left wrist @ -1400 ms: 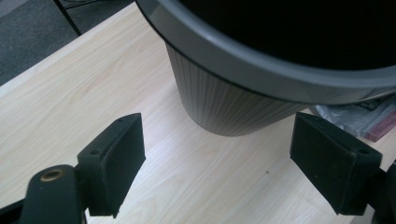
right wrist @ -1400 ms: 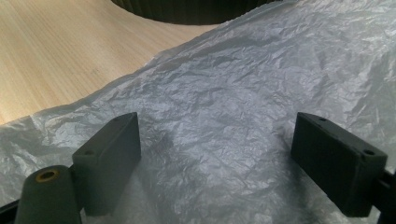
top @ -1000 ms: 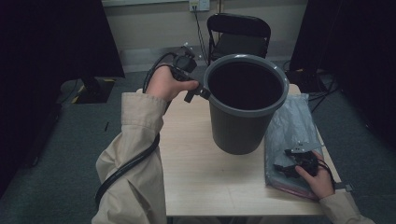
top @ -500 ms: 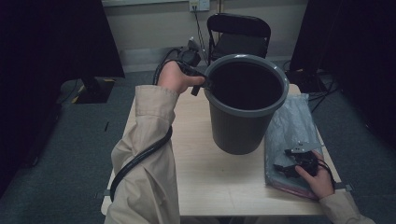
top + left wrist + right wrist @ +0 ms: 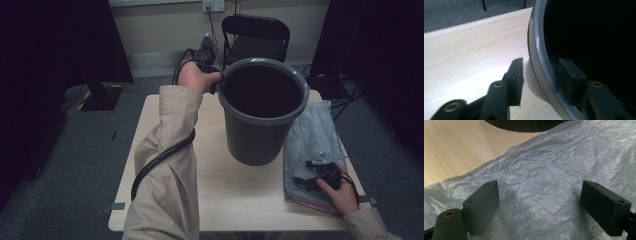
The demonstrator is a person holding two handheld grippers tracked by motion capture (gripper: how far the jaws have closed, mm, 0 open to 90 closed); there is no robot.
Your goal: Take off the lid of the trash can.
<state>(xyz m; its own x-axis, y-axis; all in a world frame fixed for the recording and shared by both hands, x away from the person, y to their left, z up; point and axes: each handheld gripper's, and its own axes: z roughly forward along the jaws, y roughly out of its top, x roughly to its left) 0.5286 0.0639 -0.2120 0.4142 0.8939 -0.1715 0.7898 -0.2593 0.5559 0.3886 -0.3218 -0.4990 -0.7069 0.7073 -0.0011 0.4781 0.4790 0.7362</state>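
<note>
Right now my left gripper (image 5: 541, 75) has its jaws straddling the rim of the grey bin (image 5: 262, 117), one inside, one outside, not visibly pressed against it. My right gripper (image 5: 540, 207) stands spread wide over the crinkled plastic bag (image 5: 312, 145), gripping nothing. Outward from there, the bin stands toward the far edge of the table (image 5: 165, 125), the bag flat along its right edge.

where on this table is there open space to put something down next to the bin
Bare wood on the table lies in front of the grey bin, between the left sleeve and the plastic bag. A narrower bare strip runs along the left edge. The right side is crowded: the bag covers it, with the right gripper on top.
</note>
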